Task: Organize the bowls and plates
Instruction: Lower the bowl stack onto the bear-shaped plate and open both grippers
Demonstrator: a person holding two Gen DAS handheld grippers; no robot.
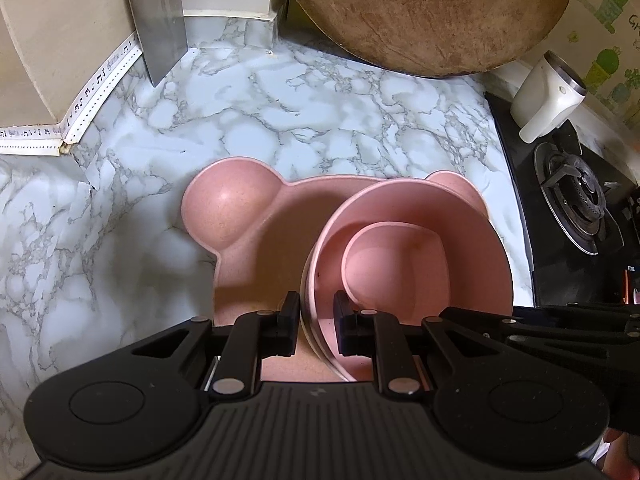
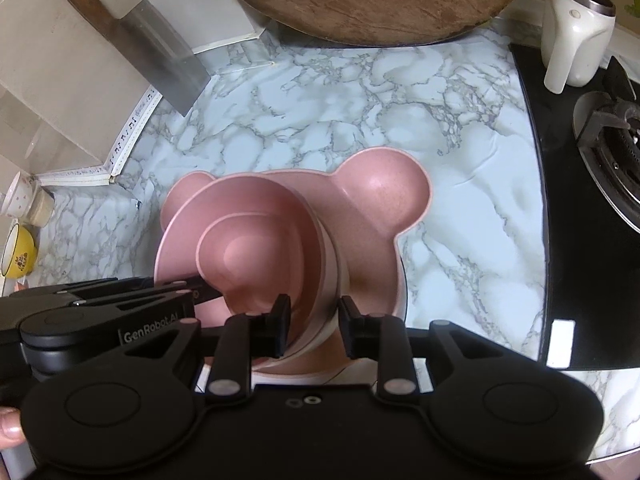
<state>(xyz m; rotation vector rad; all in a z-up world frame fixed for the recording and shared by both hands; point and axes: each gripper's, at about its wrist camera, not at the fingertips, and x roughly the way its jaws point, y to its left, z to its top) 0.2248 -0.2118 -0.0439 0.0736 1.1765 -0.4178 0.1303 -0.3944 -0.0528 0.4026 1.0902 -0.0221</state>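
A pink bear-shaped plate (image 1: 256,248) lies on the marble counter; it also shows in the right wrist view (image 2: 372,240). A pink bowl (image 1: 472,240) sits on it with a smaller pink bowl (image 1: 396,264) nested inside; both show in the right wrist view, the big bowl (image 2: 248,200) and the small bowl (image 2: 248,256). My left gripper (image 1: 317,312) straddles the big bowl's rim, jaws close on each side of it. My right gripper (image 2: 314,316) straddles the opposite rim the same way. The left gripper's fingers (image 2: 200,284) show from the side in the right wrist view.
A round wooden board (image 1: 432,12) leans at the back. A cleaver (image 2: 160,60) leans on the left wall. A white cup (image 2: 576,28) stands on the black gas stove (image 2: 592,208) at the right. A yellow bowl (image 2: 18,252) and a small jar (image 2: 24,196) sit far left.
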